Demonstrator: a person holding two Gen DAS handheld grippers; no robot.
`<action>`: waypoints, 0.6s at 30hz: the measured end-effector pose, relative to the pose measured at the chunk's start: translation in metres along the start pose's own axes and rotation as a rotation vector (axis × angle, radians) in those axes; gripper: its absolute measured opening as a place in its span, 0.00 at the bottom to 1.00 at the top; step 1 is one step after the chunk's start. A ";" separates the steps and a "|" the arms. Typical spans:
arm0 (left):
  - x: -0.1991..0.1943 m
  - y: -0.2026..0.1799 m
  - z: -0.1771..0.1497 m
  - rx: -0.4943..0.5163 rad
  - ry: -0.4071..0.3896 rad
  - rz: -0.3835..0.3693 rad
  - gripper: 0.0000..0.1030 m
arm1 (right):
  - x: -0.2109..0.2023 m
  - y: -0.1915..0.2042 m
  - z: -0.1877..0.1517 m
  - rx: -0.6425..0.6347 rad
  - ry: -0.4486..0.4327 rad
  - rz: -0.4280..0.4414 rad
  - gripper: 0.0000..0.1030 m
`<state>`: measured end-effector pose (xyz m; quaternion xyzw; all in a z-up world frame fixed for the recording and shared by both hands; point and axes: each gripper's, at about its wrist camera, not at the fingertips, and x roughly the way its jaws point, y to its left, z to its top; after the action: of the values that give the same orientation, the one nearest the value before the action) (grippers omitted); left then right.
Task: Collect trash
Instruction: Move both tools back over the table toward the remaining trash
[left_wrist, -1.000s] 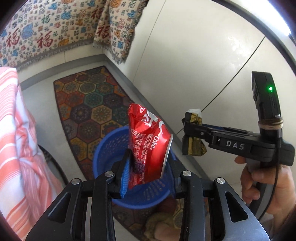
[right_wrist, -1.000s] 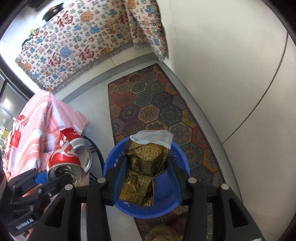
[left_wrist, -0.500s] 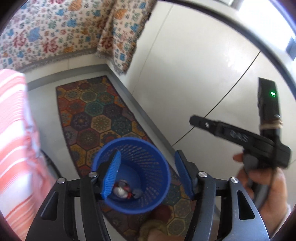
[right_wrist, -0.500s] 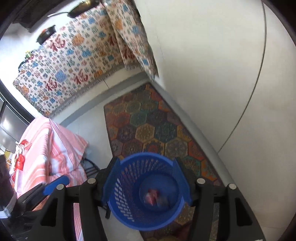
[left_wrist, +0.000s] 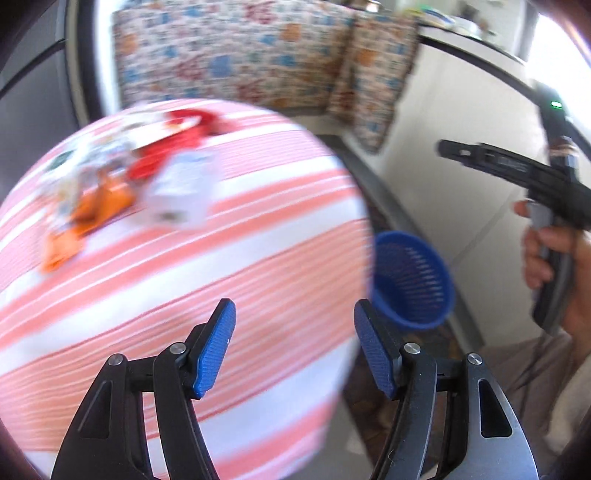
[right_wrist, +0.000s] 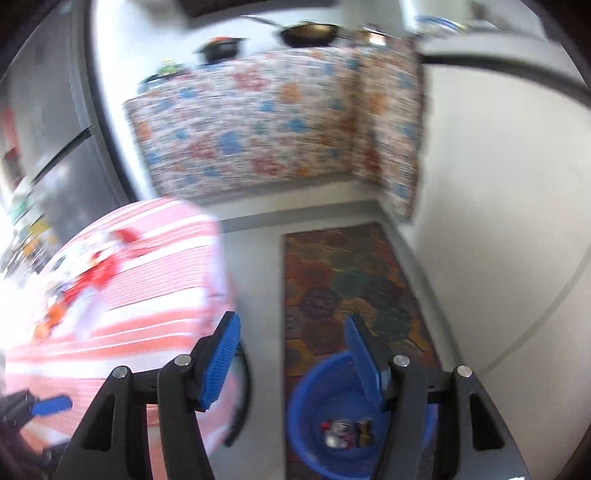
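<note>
My left gripper (left_wrist: 293, 306) hovers over the pink-striped tablecloth (left_wrist: 221, 258), jaws opening, nothing between them. Blurred trash lies further up the table: a white packet (left_wrist: 177, 195), an orange wrapper (left_wrist: 96, 210) and a red wrapper (left_wrist: 192, 125). The blue basket (left_wrist: 413, 280) stands on the floor right of the table. My right gripper (right_wrist: 291, 321) is open and empty above the floor between the table (right_wrist: 147, 295) and the basket (right_wrist: 306, 424). Inside the basket lie the crushed red can (right_wrist: 338, 432) and the gold wrapper (right_wrist: 364, 430).
A patterned rug (right_wrist: 351, 288) runs along the white wall behind the basket. A flowered cloth (right_wrist: 258, 122) covers the counter at the back, with pans on top. A hand (left_wrist: 546, 251) holds the right gripper (left_wrist: 447, 147) at the right of the left wrist view.
Both grippers let go of the can and the gold wrapper, which now lie in the basket. Both have swung left and up, away from the basket toward the striped table.
</note>
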<state>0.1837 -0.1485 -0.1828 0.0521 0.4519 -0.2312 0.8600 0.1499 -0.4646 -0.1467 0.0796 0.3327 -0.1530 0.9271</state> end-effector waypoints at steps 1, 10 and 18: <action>-0.004 0.020 -0.005 -0.025 -0.004 0.045 0.66 | -0.001 0.022 -0.002 -0.026 -0.002 0.033 0.59; -0.003 0.127 -0.020 -0.173 -0.002 0.259 0.67 | 0.025 0.178 -0.048 -0.217 0.127 0.262 0.59; -0.001 0.150 -0.024 -0.197 -0.019 0.291 0.78 | 0.050 0.219 -0.054 -0.206 0.157 0.262 0.62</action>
<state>0.2314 -0.0079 -0.2137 0.0302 0.4520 -0.0595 0.8895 0.2285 -0.2566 -0.2100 0.0386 0.4047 0.0104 0.9136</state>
